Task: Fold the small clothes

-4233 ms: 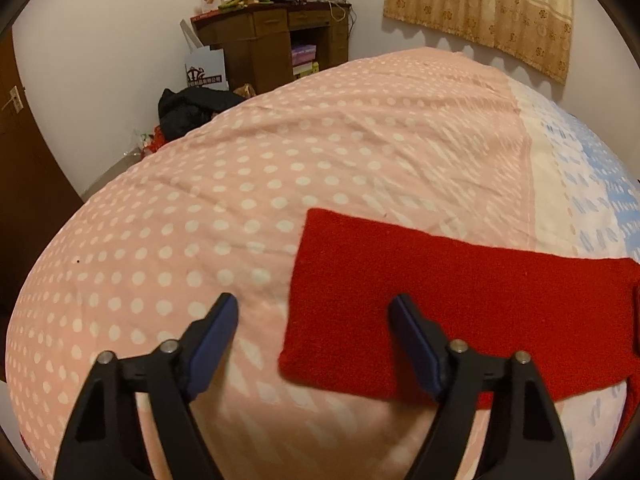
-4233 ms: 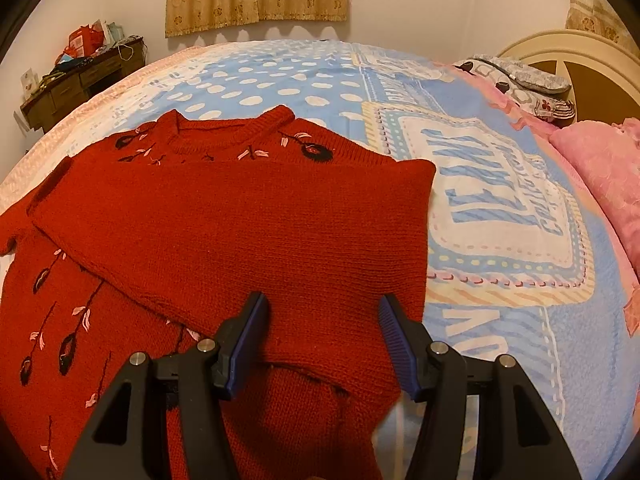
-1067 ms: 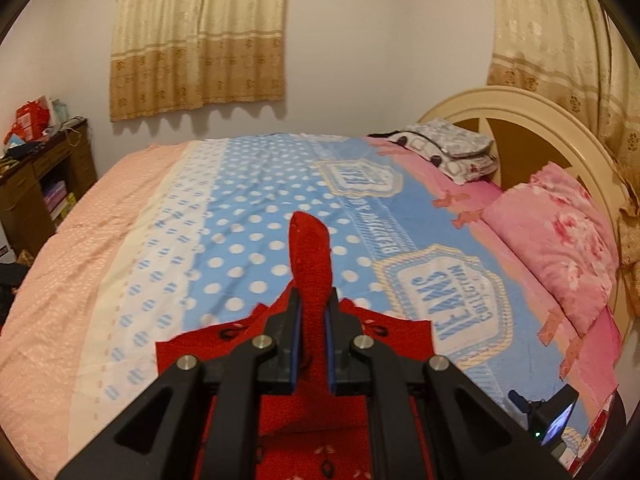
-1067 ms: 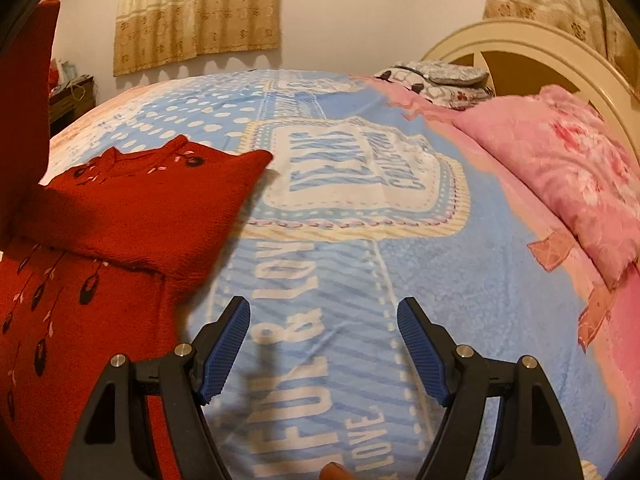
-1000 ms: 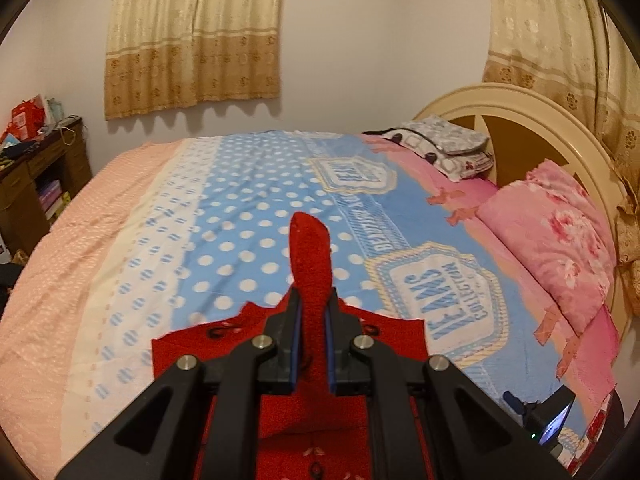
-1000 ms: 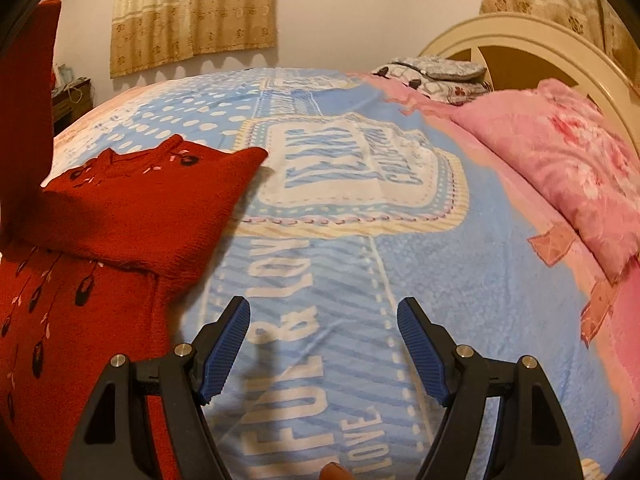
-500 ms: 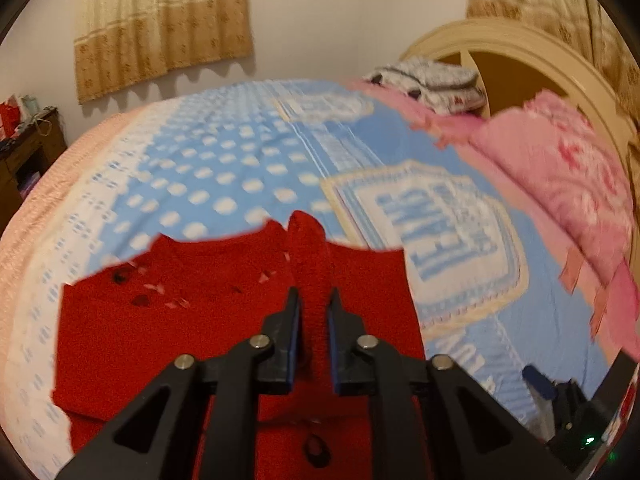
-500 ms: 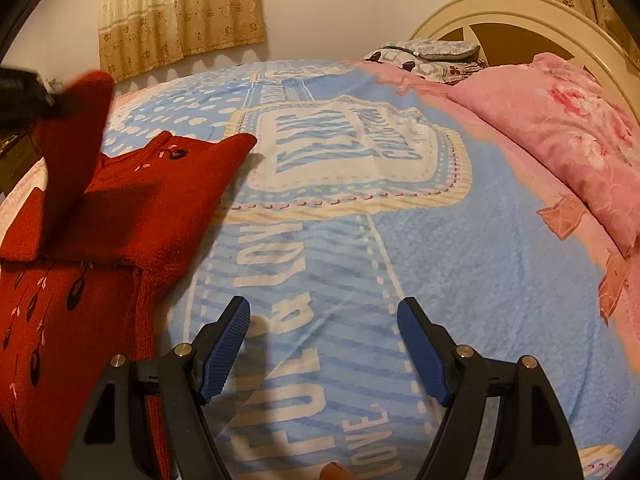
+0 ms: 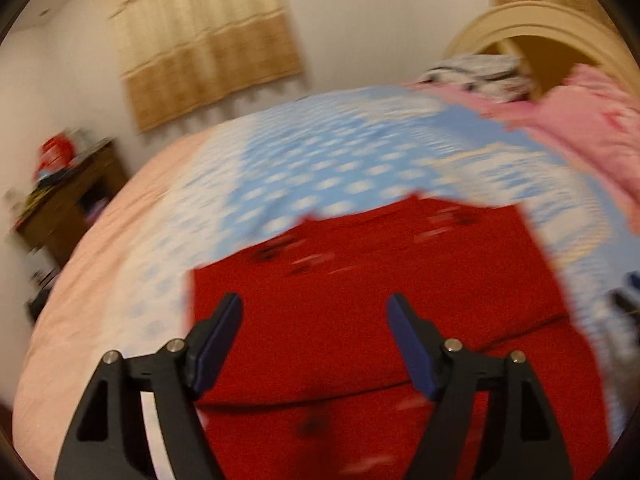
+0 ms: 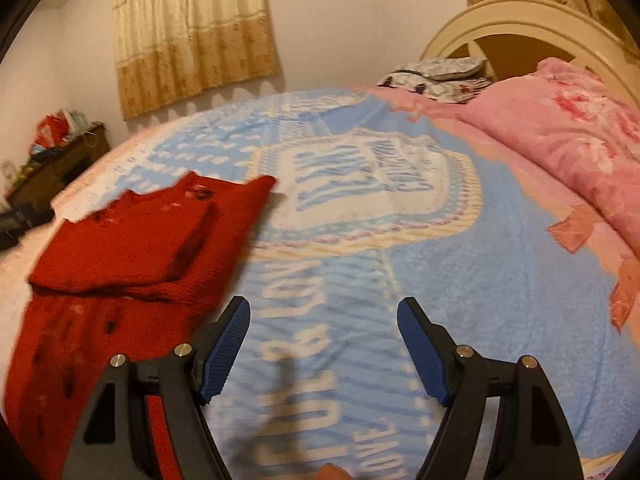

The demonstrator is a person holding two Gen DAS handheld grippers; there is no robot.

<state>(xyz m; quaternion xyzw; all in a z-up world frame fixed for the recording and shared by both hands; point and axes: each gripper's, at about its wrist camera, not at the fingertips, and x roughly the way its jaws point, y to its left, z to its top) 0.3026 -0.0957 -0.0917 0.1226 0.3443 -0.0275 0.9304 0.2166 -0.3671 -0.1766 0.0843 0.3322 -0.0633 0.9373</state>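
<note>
Left gripper point(image 9: 314, 338): jaws opening, spread wide, nothing pinched between the pads; it hangs over the red sweater point(image 9: 380, 288), which fills the gap between the fingers and runs ahead of them. View is motion-blurred, so fine detail is lost.

Sweater lies flat on the bedspread point(image 9: 332, 160), sleeves folded in across the chest. Its left edge stands just ahead of the left finger; beyond that edge, bare pink and dotted cover out to the bed's side. Far edge (neckline) lies ahead of the gripper, with open blue cover beyond it up to the curtain point(image 9: 208, 52) wall. Desk point(image 9: 68, 204) sits far left, off the bed.

Right gripper point(image 10: 324, 346): released, jaws wide, empty, over bare blue bedspread point(image 10: 460, 264) with printed lettering. Red sweater point(image 10: 132, 240) lies to its left; the sweater's right edge passes close beside the left finger, contact unclear. Ahead and right of this gripper: broad open cover, bounded by the pink pillow point(image 10: 568, 136) and headboard point(image 10: 520, 16) at far right
</note>
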